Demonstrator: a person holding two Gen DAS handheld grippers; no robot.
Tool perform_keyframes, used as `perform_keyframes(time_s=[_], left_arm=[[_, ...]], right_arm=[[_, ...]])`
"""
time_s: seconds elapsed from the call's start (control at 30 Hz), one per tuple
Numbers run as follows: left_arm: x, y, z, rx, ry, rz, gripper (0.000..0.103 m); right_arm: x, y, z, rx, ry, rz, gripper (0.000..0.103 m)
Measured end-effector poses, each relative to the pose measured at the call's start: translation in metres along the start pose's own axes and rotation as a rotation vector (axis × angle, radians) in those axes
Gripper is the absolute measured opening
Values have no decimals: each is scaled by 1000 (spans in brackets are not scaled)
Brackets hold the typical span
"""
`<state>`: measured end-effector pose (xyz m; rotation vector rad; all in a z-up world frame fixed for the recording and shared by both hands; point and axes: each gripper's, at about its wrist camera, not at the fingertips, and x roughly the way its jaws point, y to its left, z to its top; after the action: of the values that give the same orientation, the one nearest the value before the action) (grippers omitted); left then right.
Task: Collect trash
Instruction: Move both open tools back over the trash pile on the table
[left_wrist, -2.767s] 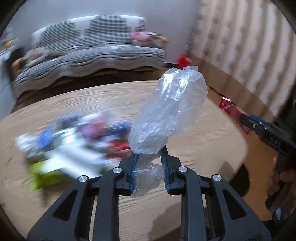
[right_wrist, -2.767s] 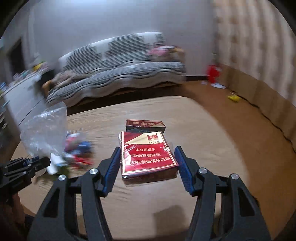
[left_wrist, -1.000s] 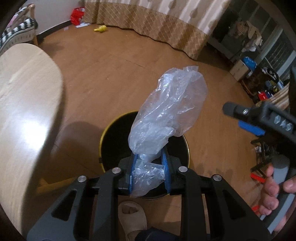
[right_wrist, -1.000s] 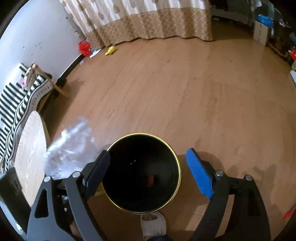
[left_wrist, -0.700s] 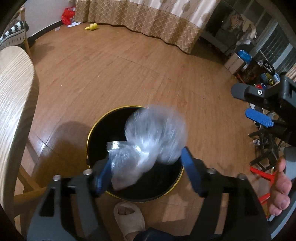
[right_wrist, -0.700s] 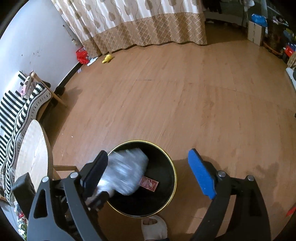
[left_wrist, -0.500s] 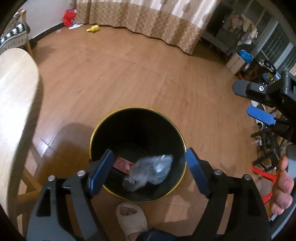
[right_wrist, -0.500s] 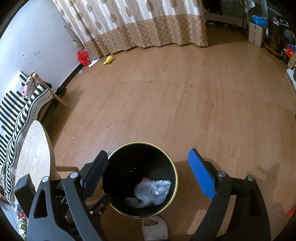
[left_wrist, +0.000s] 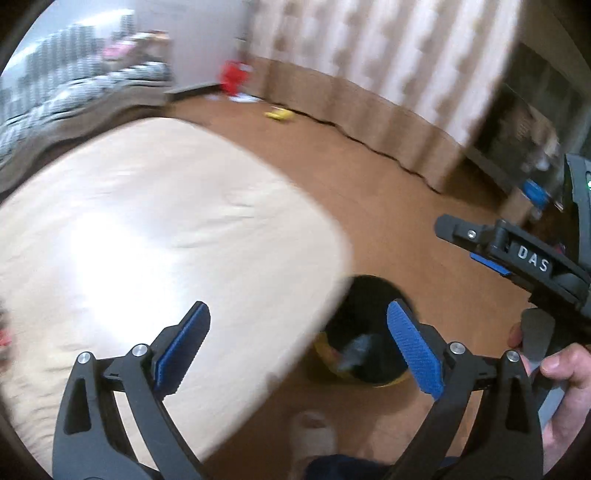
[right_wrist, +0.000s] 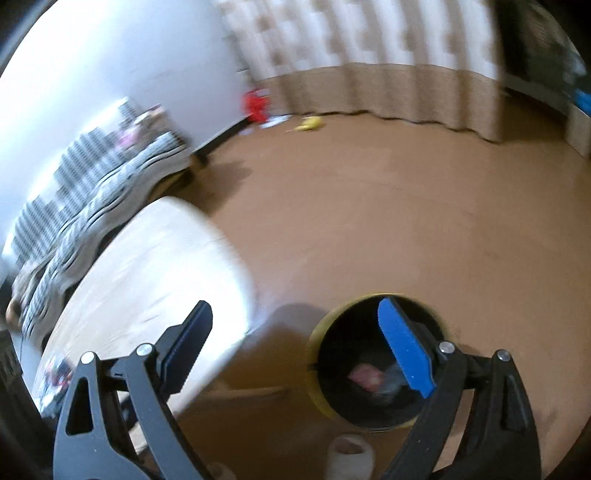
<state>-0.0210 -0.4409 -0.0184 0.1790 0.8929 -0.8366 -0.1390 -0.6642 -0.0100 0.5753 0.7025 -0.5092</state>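
Trash still to collect looks like the small colourful pile (right_wrist: 55, 373) at the table's far-left edge in the right wrist view; too blurred to tell the items apart.

Table (left_wrist: 147, 229): big, pale wood, rounded end overhanging toward the bin. Both views are motion-smeared and aimed half at the tabletop, so my read is that both hands are heading to it for the next pickup.

Bin (right_wrist: 325, 332): black, yellow rim, on the floor just beside the table end, likely parked there so drops take a short swing. Inside: a red pack (right_wrist: 364, 374) and a crumpled clear plastic bag (right_wrist: 391, 384), touching, low in the bin. Otherwise mostly dark; can't see more.

Left gripper (left_wrist: 297, 349): jaws opening, nearly full width, nothing between the pads. Sits over the table edge with the bin behind its right finger.

Right gripper (right_wrist: 295, 347): jaws spread wide, nothing held. A hand (left_wrist: 565, 376) grips its handle at the right of the left wrist view.

Slipper toe (right_wrist: 347, 456) on the floor next to the bin.
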Motion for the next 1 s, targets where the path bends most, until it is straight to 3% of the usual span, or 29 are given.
perform_keyframes(time_s=[0.2, 0.33, 0.53, 0.73, 1.0], left_arm=[[-88, 121, -27, -113, -85, 247, 94], [-146, 198, -57, -225, -125, 352, 94], [-217, 295, -114, -396, -172, 500, 95], [-240, 358, -151, -488, -139, 547, 95], [-222, 380, -171, -483, -66, 465, 95]], right_arm=[[13, 139, -24, -213, 70, 197, 88], [18, 239, -59, -364, 153, 355, 88], [19, 344, -111, -538, 232, 491, 88], [25, 408, -159, -679, 297, 554, 88], [29, 457, -197, -832, 305, 615, 88]])
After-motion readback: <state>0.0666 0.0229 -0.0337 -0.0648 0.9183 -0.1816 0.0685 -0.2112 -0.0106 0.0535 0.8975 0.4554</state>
